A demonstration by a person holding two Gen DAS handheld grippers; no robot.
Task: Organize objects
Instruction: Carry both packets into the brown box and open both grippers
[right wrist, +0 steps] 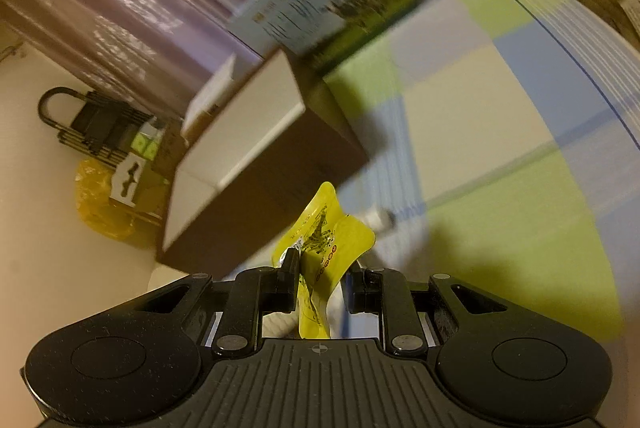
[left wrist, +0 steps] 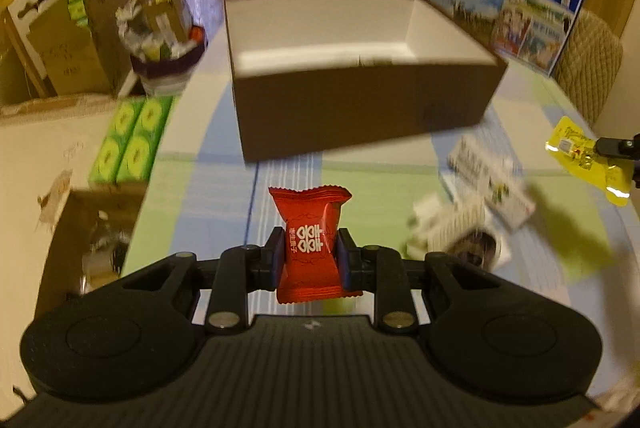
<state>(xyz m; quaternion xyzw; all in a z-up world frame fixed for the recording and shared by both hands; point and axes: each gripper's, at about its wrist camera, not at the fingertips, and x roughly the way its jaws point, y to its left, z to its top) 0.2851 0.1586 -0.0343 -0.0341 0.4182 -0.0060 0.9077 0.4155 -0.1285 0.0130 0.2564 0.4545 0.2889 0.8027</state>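
Note:
My left gripper (left wrist: 311,255) is shut on a red candy wrapper (left wrist: 310,224) with white characters, held upright above the checked tablecloth. Straight ahead stands an open brown box (left wrist: 360,108) with a white inside. My right gripper (right wrist: 322,278) is shut on a crumpled yellow packet (right wrist: 326,248), lifted off the table. The same brown box (right wrist: 260,184) lies tilted to its left in the right wrist view. In the left wrist view the yellow packet (left wrist: 588,160) hangs at the far right, pinched by the other gripper's dark tip.
White packets and a small round item (left wrist: 476,212) lie on the tablecloth right of the box. Green cartons (left wrist: 128,144) sit at the table's left edge. A purple-based cup of wrappers (left wrist: 164,40) and milk cartons (left wrist: 500,0) stand behind. A padded chair (left wrist: 588,64) is at right.

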